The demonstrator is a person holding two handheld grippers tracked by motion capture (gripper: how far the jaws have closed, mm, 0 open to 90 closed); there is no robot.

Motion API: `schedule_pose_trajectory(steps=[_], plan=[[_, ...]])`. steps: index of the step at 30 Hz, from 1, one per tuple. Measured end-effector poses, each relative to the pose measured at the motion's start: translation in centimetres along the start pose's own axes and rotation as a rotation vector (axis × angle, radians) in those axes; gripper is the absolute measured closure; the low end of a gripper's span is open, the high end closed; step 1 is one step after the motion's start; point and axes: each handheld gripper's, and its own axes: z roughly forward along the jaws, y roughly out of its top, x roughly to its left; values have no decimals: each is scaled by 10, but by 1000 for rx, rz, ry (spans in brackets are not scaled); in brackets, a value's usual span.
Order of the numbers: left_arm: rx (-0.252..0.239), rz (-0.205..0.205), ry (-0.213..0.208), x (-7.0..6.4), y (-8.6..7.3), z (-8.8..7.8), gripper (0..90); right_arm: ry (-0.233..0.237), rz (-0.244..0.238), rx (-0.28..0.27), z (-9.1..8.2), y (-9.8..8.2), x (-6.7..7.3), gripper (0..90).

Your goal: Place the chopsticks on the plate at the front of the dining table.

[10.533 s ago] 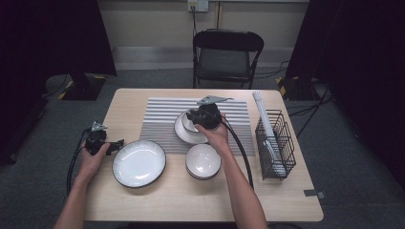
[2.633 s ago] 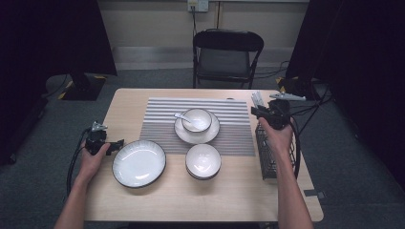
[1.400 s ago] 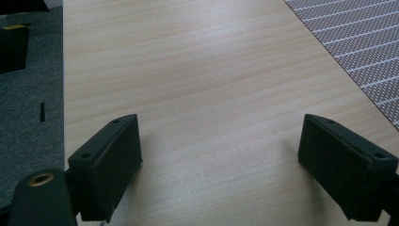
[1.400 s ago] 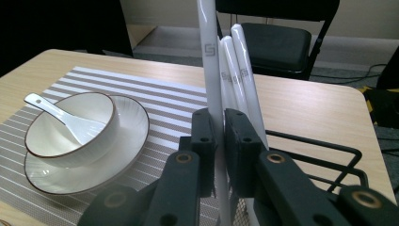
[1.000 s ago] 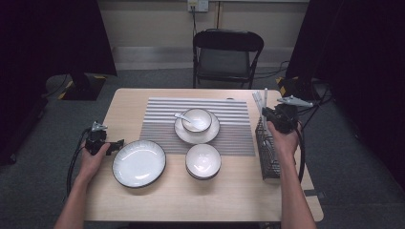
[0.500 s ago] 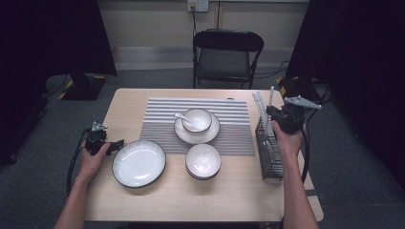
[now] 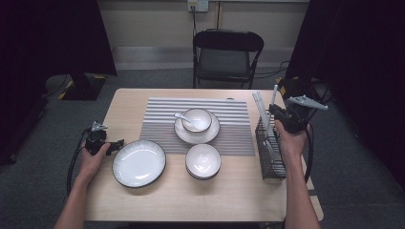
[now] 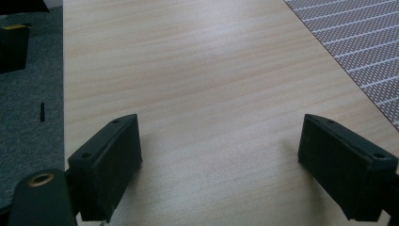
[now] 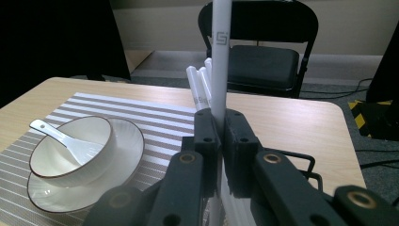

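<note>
Your left gripper [image 7: 116, 143] rests on the bench [image 7: 124, 105], jaws spread wide with nothing between them, just beside the big plate [image 7: 139, 163]. Your right gripper [image 9: 219, 136] pinches a white chopstick [image 9: 219, 56] upright, lifted above the wire basket [image 7: 270, 157] at the bench's right edge.

So the white chopstick [image 9: 220, 56] was standing pretty much upright, small grey logo near the top, lifted above the black wire basket [image 7: 271, 152] at the desk's right edge.
</note>
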Motion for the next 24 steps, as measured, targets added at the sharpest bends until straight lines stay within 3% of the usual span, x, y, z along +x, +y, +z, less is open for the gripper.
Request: schedule_pose_trajectory(steps=[24], plan=[[0,1,1,0,0,0,133,30,-30,-35,-9,15,8,852]])
